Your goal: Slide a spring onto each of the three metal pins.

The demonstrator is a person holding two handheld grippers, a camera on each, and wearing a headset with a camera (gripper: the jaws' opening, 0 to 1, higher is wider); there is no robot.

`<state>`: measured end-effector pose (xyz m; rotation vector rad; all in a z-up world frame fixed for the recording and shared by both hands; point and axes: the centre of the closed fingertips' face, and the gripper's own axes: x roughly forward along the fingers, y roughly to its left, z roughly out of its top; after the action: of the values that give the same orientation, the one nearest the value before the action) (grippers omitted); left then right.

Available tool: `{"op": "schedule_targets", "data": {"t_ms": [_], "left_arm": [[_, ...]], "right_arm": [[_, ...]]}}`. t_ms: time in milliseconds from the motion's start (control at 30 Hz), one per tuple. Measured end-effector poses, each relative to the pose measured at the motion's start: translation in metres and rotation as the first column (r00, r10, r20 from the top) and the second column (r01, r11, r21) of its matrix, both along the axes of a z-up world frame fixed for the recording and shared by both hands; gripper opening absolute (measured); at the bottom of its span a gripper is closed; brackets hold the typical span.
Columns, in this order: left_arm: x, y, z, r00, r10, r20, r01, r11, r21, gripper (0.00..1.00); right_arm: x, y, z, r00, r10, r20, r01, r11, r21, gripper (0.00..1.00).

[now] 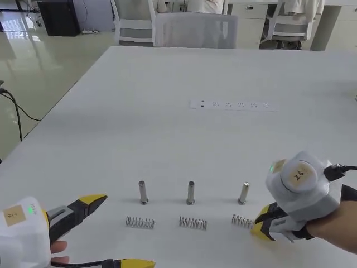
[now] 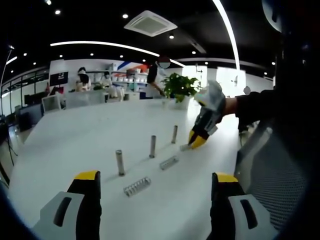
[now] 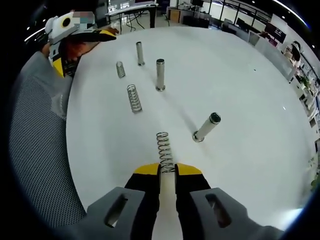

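Observation:
Three metal pins stand upright in a row on the white table: left (image 1: 143,192), middle (image 1: 191,192), right (image 1: 244,193). In front of each lies a spring: left (image 1: 139,223), middle (image 1: 193,223), right (image 1: 241,221). My right gripper (image 1: 257,224) is shut on the near end of the right spring (image 3: 163,146), which still lies flat on the table beside the right pin (image 3: 206,128). At the front left, my left gripper (image 1: 114,231) is open and holds nothing; the left spring (image 2: 137,186) and left pin (image 2: 119,162) lie just ahead of it.
A flush power strip (image 1: 234,105) is set into the table (image 1: 167,128) behind the pins. Chairs (image 1: 195,29) stand at the far edge. The table's left edge runs diagonally, with floor and a cable (image 1: 14,109) beyond it.

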<state>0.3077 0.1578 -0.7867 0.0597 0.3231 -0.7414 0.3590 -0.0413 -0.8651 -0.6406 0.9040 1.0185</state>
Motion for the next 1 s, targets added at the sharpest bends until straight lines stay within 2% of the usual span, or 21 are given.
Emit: {"op": "schedule_targets", "data": {"t_ms": [200, 400, 500, 733, 933, 1000], "left_arm": [[-0.001, -0.002, 0.0, 1.0, -0.016, -0.002, 0.016, 1.0, 0.003, 0.87], [-0.006, -0.009, 0.001, 0.998, -0.061, -0.007, 0.061, 0.998, 0.01, 0.85], [-0.008, -0.013, 0.001, 0.996, -0.091, -0.014, 0.091, 0.996, 0.009, 0.81], [-0.009, -0.022, 0.0, 0.988, -0.153, -0.025, 0.154, 0.988, 0.023, 0.77], [-0.008, -0.027, 0.003, 0.977, -0.21, -0.031, 0.211, 0.976, 0.045, 0.72], [-0.01, -0.029, 0.003, 0.969, -0.244, -0.04, 0.246, 0.967, 0.059, 0.7]], "right_arm": [[-0.005, 0.004, 0.005, 1.0, 0.006, -0.014, -0.006, 1.0, 0.019, 0.08], [-0.013, 0.018, 0.015, 0.999, 0.034, -0.03, -0.032, 0.997, 0.07, 0.08], [-0.018, 0.022, 0.017, 0.998, 0.05, -0.036, -0.048, 0.996, 0.075, 0.08], [-0.032, 0.042, 0.033, 0.994, 0.094, -0.054, -0.084, 0.984, 0.157, 0.08], [-0.036, 0.052, 0.043, 0.991, 0.125, -0.041, -0.116, 0.978, 0.174, 0.08], [-0.038, 0.055, 0.046, 0.99, 0.137, -0.04, -0.128, 0.976, 0.178, 0.08]]}}
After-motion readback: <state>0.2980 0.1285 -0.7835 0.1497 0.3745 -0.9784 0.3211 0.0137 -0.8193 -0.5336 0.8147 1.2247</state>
